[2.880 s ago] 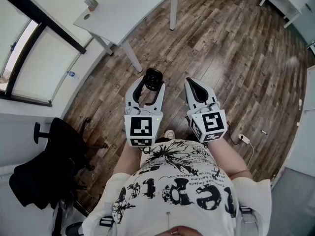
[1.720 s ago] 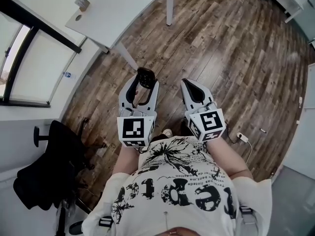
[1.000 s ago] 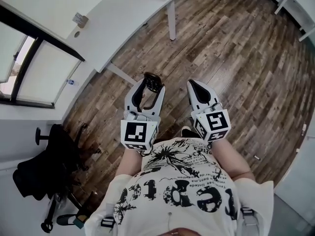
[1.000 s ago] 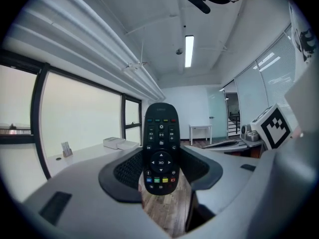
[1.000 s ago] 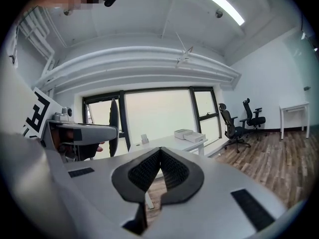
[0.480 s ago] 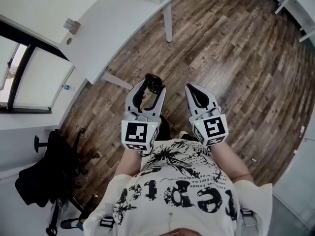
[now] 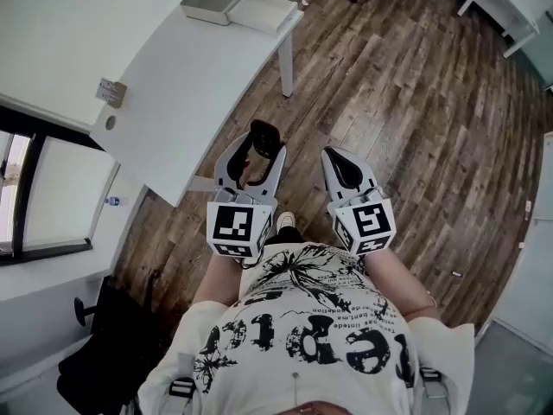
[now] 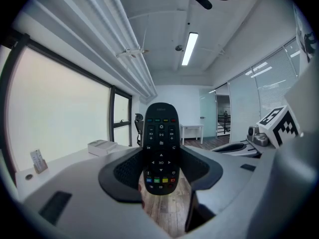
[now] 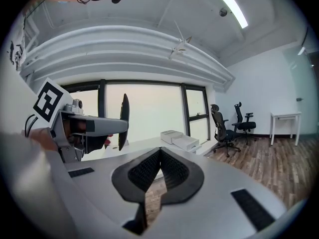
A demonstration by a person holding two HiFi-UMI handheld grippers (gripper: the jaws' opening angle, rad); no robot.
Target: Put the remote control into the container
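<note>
A white desk [image 7: 164,102] stands on wood floor [image 7: 415,102], a container [image 7: 238,7] at its far corner, contents unseen. Left gripper [image 7: 262,148] pinches the remote [image 8: 160,148]; right gripper [image 7: 335,157] pressed together, empty.

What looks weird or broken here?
Nothing stands out. The remote control stands upright, clamped in the left tool, with its buttons facing that tool's camera. The right tool is shut and empty. The white boxes sit flat at the far end of the desk, and no spill shows on the wood floor.
</note>
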